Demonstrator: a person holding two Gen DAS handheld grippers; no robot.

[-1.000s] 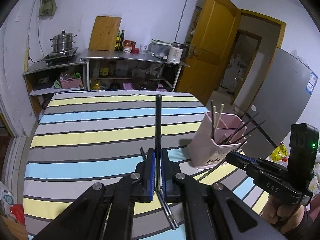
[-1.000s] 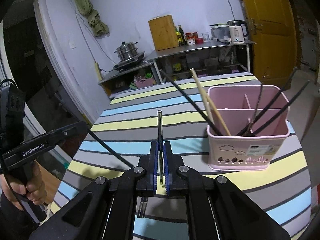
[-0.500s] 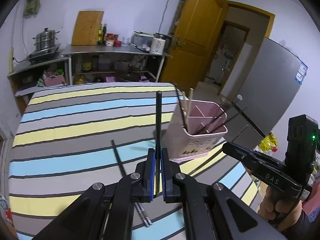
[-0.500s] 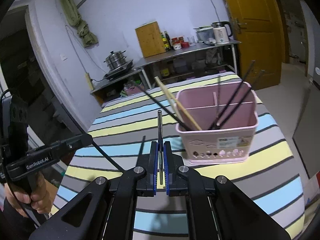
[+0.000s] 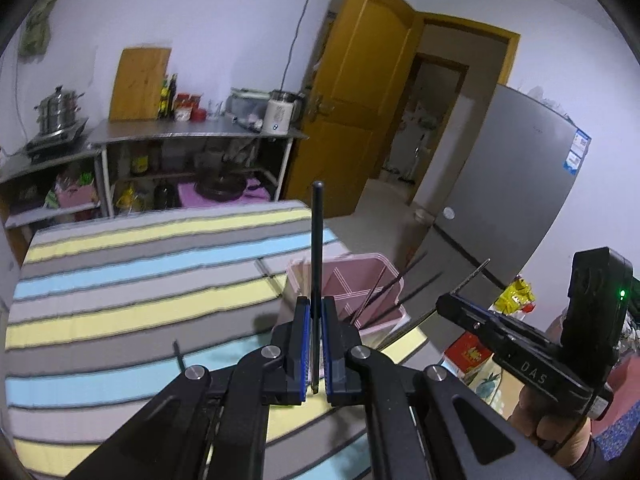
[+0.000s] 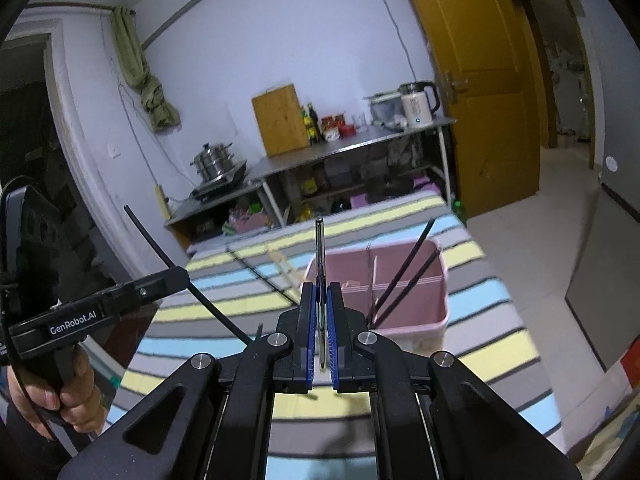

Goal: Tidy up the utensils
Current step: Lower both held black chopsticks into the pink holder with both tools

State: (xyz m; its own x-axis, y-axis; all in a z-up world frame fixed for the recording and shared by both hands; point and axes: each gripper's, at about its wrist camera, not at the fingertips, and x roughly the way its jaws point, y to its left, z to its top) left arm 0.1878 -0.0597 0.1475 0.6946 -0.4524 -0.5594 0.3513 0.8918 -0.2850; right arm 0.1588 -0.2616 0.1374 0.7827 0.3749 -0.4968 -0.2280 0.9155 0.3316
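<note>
Stripes under pink

The tablecloth (image 5: 120,264) is showing yellow, blue and grey stripes (thin black lines between); the holder (image 6: 416,312) is looking pink, 1 door (image 6: 492,92) ochre.

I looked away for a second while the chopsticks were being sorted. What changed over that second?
Both grippers rose and swung toward the pink holder, so it now sits just beyond their tips. Nothing was grabbed or released: the left gripper still clamps its black chopstick, the right gripper its metal chopstick. The holder and its chopsticks look unmoved.
</note>
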